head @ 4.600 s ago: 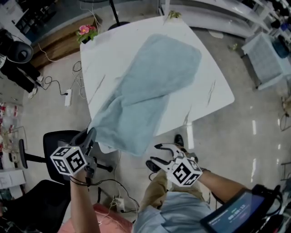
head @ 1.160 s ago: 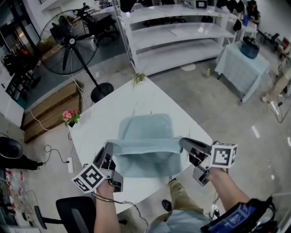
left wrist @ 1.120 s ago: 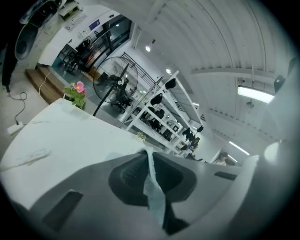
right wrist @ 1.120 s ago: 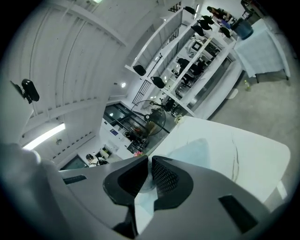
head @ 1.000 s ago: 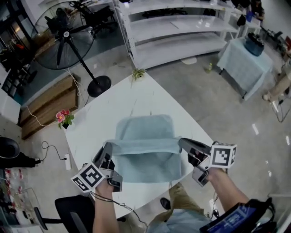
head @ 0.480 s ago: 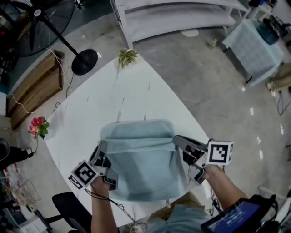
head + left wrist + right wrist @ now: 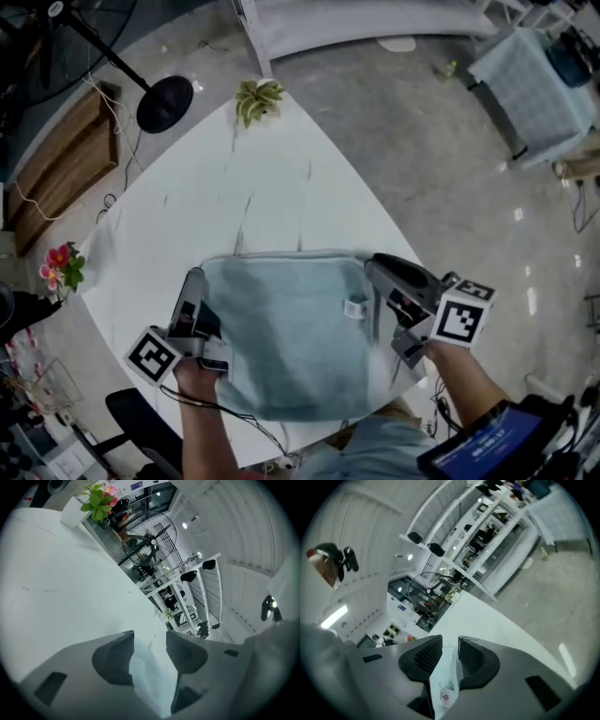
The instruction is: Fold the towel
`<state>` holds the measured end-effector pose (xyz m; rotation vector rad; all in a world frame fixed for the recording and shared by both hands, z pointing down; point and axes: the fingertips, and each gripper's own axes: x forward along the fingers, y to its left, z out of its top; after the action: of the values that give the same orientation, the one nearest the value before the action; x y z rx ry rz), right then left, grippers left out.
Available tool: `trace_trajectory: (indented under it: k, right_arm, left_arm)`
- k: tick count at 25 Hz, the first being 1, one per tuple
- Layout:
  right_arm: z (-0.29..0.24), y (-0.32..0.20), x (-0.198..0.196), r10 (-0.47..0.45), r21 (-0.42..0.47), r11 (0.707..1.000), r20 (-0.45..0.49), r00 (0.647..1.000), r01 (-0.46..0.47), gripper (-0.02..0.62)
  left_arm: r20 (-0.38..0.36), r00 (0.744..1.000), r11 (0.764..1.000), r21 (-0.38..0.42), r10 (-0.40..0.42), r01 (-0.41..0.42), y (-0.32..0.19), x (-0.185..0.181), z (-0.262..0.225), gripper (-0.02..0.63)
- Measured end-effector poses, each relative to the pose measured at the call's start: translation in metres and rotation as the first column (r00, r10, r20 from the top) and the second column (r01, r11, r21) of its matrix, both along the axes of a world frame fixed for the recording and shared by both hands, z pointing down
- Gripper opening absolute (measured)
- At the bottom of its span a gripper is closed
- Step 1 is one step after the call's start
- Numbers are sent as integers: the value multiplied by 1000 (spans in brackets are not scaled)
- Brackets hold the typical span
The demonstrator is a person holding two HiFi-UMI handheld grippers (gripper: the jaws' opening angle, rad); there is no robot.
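Head view: the towel (image 7: 281, 342) lies flat on the near half of the white tabletop (image 7: 187, 206), already doubled over, with its near edge close to the near rim.
Left claw: the left claw (image 7: 194, 279) is at the left edge of the towel. Its jaws have just been opening and stand well apart; the cloth is between them but is not pinched.
Right claw: the right claw (image 7: 377, 264) is at the right edge, near the far corner. Its jaws have just been opening too, with a narrower gap. The hem and a small white label (image 7: 353, 307) hang between the pads, and as far as I can judge they are loose.
Handling: the towel looks soft, light and limp. I expect it to sag and wrinkle when lifted and to follow the claws without resistance. It is not fragile, and the rough cloth should not slip easily.
Where to hold: for the next fold I would pinch both layers together at the two corners of one edge, right on the hem, so that the layers do not slide apart.
Containers: a white flower pot (image 7: 70, 513) at the left corner of the tabletop holds pink flowers (image 7: 58, 267). At the far corner stands a green plant (image 7: 258, 97); its pot is too small to see. Nothing else on the tabletop holds anything.
Beyond: the round foot of a fan stand (image 7: 164, 103) is on the floor.
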<state>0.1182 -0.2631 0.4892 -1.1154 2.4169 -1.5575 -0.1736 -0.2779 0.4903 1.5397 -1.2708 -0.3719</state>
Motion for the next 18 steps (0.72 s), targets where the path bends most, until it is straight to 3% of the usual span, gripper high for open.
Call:
trace_trajectory:
  k: [4, 8, 9, 10, 11, 16, 18]
  right_arm:
    - [0, 0, 0, -123, 137, 976, -285, 951, 167, 129]
    - [14, 7, -14, -249, 107, 943, -398, 883, 314, 149]
    - [19, 9, -16, -273, 90, 935, -431, 860, 342, 133]
    - [23, 10, -18, -289, 80, 928, -466, 837, 365, 47]
    - [22, 10, -20, -295, 85, 920, -491, 820, 382, 41]
    - [-21, 1, -30, -235, 247, 885, -495, 837, 395, 32]
    - [-19, -5, -29, -227, 257, 881, -508, 831, 398, 32]
  left_arm:
    - [52, 998, 1000, 4, 18, -18, 5, 4, -8, 216]
    - [86, 996, 1000, 2, 19, -19, 16, 1, -16, 213]
    - [90, 996, 1000, 4, 18, -18, 18, 0, -18, 213]
    - [94, 995, 1000, 7, 16, -16, 20, -2, -21, 212]
    - [97, 995, 1000, 9, 12, -13, 21, -4, -23, 210]
    - [110, 994, 999, 32, -14, 11, 28, -15, -37, 207]
    - [112, 993, 999, 37, -30, 26, 32, -19, -41, 207]
